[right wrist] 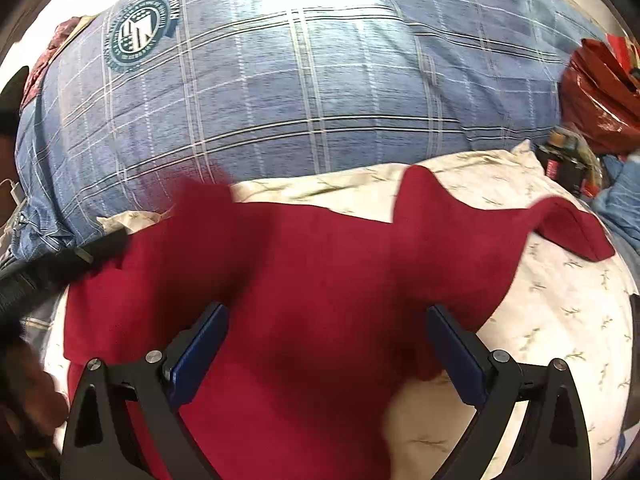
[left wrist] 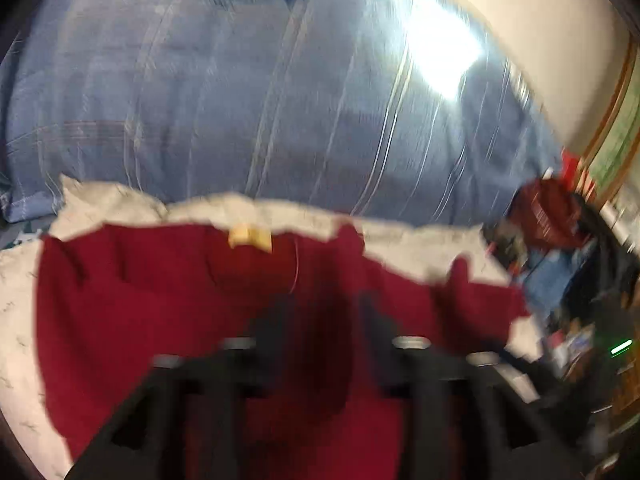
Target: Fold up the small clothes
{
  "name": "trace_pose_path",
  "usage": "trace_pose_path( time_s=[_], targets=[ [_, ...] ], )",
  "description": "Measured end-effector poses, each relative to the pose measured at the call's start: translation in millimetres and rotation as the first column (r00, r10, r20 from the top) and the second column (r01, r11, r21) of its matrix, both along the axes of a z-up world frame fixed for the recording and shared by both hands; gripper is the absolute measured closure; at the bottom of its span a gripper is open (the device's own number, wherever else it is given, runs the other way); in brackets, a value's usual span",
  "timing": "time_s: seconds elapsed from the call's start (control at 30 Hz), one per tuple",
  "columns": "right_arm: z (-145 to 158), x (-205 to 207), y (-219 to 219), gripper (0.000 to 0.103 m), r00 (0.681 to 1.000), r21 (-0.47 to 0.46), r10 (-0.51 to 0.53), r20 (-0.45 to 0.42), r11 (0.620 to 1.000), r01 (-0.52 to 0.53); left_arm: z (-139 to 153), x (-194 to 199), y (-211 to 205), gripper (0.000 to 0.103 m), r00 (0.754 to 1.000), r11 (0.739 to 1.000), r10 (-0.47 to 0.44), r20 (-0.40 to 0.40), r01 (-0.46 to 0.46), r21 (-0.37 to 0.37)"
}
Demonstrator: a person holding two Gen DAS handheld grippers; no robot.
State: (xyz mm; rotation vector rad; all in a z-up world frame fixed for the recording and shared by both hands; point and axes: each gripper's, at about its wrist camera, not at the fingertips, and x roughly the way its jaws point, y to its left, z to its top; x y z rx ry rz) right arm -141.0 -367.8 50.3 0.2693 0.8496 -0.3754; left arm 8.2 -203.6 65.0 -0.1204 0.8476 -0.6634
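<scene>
A dark red garment [right wrist: 320, 280] lies spread on a white patterned cloth [right wrist: 560, 320]. In the left wrist view, which is blurred by motion, the same red garment [left wrist: 160, 300] shows a yellow label [left wrist: 250, 237] at its far edge. My left gripper [left wrist: 324, 312] hovers over the garment with a gap between its dark fingers and nothing gripped. My right gripper [right wrist: 328, 320] stands wide open above the garment's middle, its blue pads [right wrist: 200, 352] clear of the cloth. A black part [right wrist: 80, 256], probably the left gripper, reaches in from the left at the garment's edge.
A blue plaid duvet [right wrist: 320, 100] with a round crest [right wrist: 140, 36] fills the far side. A shiny red bag [right wrist: 604, 92] and dark clutter [right wrist: 568, 160] sit at the right edge. Part of a hand [right wrist: 32, 396] shows low on the left.
</scene>
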Motion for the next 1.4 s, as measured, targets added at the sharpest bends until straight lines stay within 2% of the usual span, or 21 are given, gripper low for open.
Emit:
trace_pose_path(
  time_s=[0.07, 0.13, 0.17, 0.27, 0.33, 0.43, 0.57, 0.63, 0.7, 0.73, 0.77, 0.8, 0.83, 0.87, 0.9, 0.97, 1.07, 1.17, 1.23, 1.3, 1.4],
  targets=[
    [-0.4, -3.1, -5.1, 0.004, 1.0, -0.004, 0.0, -0.001, 1.0, 0.0, -8.4, 4.2, -2.4, 0.04, 1.0, 1.0, -0.009, 0.005, 0.009, 0.03],
    [0.9, -3.8, -7.9, 0.004, 1.0, -0.001, 0.003, 0.004, 1.0, -0.003, -2.9, 6.8, 6.4, 0.039, 1.0, 0.998, -0.009, 0.012, 0.008, 0.06],
    [2.2, -3.3, -7.7, 0.004, 1.0, 0.0, 0.005, 0.009, 1.0, -0.005, 3.7, 0.4, 16.0, 0.035, 1.0, 0.998, -0.005, 0.031, 0.003, 0.068],
    [5.1, -1.9, -9.3, 0.004, 0.999, 0.0, 0.012, 0.031, 1.0, -0.012, 23.0, -28.6, 52.9, 0.025, 0.991, 0.987, 0.075, 0.114, -0.09, 0.13],
    [5.9, 1.2, -8.3, 0.004, 0.999, 0.015, 0.028, 0.043, 0.999, -0.028, 23.0, -39.9, 84.3, 0.025, 0.978, 0.966, 0.15, 0.145, -0.176, 0.192],
    [5.4, 17.2, -2.4, 0.005, 0.995, 0.042, 0.078, 0.055, 0.996, -0.081, 1.6, -40.2, 123.6, 0.025, 0.95, 0.911, 0.278, 0.14, -0.307, 0.276],
    [2.4, 58.2, 17.3, 0.005, 0.992, 0.021, 0.127, 0.014, 0.992, -0.127, -28.0, -24.4, 136.1, 0.025, 0.933, 0.9, 0.356, 0.056, -0.359, 0.25],
    [-3.7, 76.4, 31.4, 0.005, 0.987, 0.019, 0.163, -0.006, 0.987, -0.163, -34.3, -13.1, 123.0, 0.025, 0.933, 0.9, 0.353, 0.063, -0.357, 0.248],
    [-21.3, 99.8, 50.3, 0.006, 0.98, -0.021, 0.184, -0.071, 0.982, -0.186, -37.5, -7.8, 112.4, 0.025, 0.934, 0.896, 0.351, 0.065, -0.355, 0.268],
    [-31.1, 108.5, 56.4, 0.013, 0.977, -0.043, 0.186, -0.108, 0.981, -0.192, -40.6, -8.3, 114.5, 0.025, 0.936, 0.899, 0.346, 0.061, -0.349, 0.266],
    [-46.2, 117.4, 62.2, 0.026, 0.969, -0.068, 0.19, -0.16, 0.977, -0.203, -41.8, -10.0, 112.6, 0.025, 0.939, 0.901, 0.338, 0.06, -0.342, 0.266],
    [-53.9, 118.2, 62.0, 0.048, 0.964, -0.077, 0.183, -0.191, 0.977, -0.201, -41.2, -13.5, 113.6, 0.025, 0.94, 0.902, 0.336, 0.062, -0.34, 0.268],
    [-55.8, 114.6, 58.5, 0.056, 0.966, -0.081, 0.172, -0.192, 0.978, -0.19, -41.1, -15.4, 118.1, 0.025, 0.941, 0.903, 0.333, 0.061, -0.337, 0.265],
    [-47.4, 101.1, 49.1, 0.066, 0.976, -0.049, 0.163, -0.143, 0.984, -0.171, -40.5, -19.9, 123.2, 0.024, 0.941, 0.905, 0.335, 0.056, -0.337, 0.261],
    [-41.2, 90.6, 40.3, 0.081, 0.98, -0.016, 0.152, -0.129, 0.988, -0.155, -40.2, -20.3, 123.5, 0.024, 0.94, 0.905, 0.339, 0.05, -0.34, 0.257],
    [-27.6, 59.1, 17.5, 0.082, 0.988, 0.068, 0.127, -0.085, 0.99, -0.121, -44.1, -13.7, 127.3, 0.024, 0.938, 0.904, 0.346, 0.039, -0.344, 0.254],
    [-24.4, 23.0, -1.2, 0.083, 0.99, 0.043, 0.087, -0.107, 0.996, -0.083, -50.7, -2.4, 128.8, 0.024, 0.935, 0.898, 0.352, 0.043, -0.351, 0.267],
    [-28.1, 1.1, -19.3, 0.08, 0.994, 0.139, 0.052, -0.093, 0.99, -0.039, -49.2, -6.1, 129.2, 0.024, 0.932, 0.896, 0.358, 0.05, -0.358, 0.263],
    [-22.6, -5.2, -30.0, 0.059, 0.998, 0.186, 0.007, -0.063, 0.982, 0.005, -47.4, -9.0, 132.5, 0.024, 0.931, 0.898, 0.363, 0.042, -0.362, 0.251],
    [-11.2, -4.4, -33.6, 0.047, 1.0, 0.182, -0.013, -0.011, 0.983, 0.015, -45.6, -11.4, 136.3, 0.024, 0.928, 0.898, 0.37, 0.038, -0.368, 0.242],
    [-9.4, 15.8, -26.7, 0.04, 1.0, 0.089, 0.007, -0.017, 0.996, -0.006, -41.4, -13.0, 141.0, 0.024, 0.922, 0.892, 0.384, 0.048, -0.384, 0.237]
  ],
)
